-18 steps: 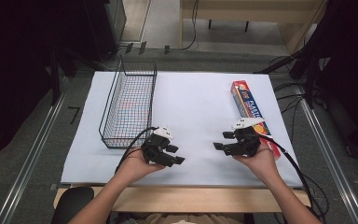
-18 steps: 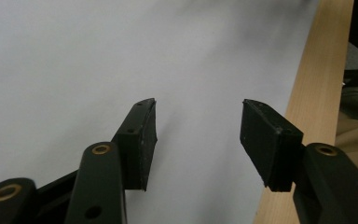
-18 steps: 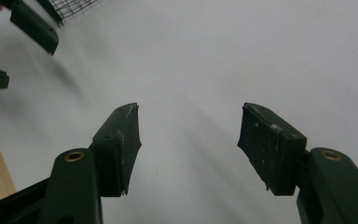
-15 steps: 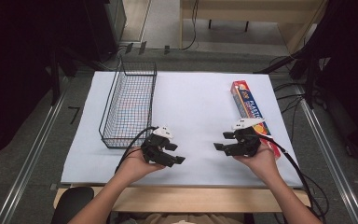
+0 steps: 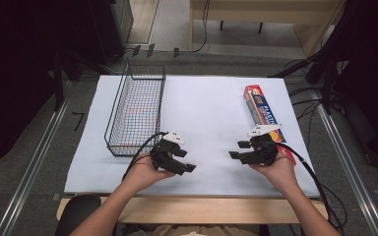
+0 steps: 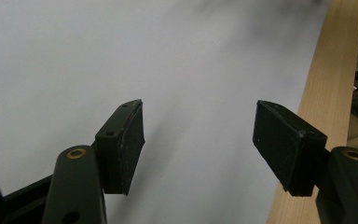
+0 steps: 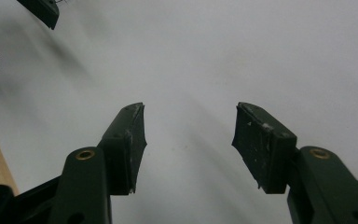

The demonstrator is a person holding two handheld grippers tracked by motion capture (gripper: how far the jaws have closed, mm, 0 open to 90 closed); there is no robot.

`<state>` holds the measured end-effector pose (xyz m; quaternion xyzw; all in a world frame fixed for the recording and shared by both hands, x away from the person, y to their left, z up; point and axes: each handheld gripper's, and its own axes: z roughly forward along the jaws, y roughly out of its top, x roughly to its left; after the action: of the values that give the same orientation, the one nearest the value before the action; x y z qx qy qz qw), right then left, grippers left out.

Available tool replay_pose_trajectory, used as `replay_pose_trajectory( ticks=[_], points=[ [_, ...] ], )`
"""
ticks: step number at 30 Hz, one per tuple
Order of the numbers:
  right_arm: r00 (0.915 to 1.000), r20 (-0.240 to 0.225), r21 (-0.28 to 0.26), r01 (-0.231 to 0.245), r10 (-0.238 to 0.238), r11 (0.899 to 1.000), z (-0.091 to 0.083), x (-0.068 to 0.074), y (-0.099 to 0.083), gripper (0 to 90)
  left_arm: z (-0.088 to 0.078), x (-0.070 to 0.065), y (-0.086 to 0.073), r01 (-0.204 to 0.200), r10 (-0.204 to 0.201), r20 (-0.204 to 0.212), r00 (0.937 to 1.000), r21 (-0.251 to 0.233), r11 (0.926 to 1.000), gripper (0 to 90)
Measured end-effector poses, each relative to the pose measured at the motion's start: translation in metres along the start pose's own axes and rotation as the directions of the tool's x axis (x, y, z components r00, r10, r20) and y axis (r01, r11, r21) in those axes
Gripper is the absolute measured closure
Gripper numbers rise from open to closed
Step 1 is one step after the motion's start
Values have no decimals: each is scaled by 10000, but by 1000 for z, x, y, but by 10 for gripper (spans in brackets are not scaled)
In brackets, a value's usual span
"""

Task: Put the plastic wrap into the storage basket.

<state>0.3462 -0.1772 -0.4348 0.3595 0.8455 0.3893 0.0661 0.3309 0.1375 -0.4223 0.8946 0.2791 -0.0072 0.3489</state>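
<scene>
Left gripper [image 5: 184, 162] and right gripper [image 5: 239, 150] gape, facing inward.

A wooden table [image 5: 187, 209] carries a white sheet [image 5: 206, 108] that covers nearly all of its top, leaving a bare wood strip along the near edge. Taking the sheet as landmark: a black wire basket [image 5: 135, 110] stands on its left part, long side running away from the person. A long red plastic-wrap box [image 5: 261, 108] lies on its right part, near the right edge.
</scene>
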Motion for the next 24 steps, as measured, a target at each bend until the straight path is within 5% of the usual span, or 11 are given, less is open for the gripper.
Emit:
replay_pose_trajectory(
  ticks=[24],
  points=[
    [9999,109,101,-71,70,9999,-3,-5,-5,402,1,4,1,-12,23,-458,9989,239,9997,352]
  ],
)
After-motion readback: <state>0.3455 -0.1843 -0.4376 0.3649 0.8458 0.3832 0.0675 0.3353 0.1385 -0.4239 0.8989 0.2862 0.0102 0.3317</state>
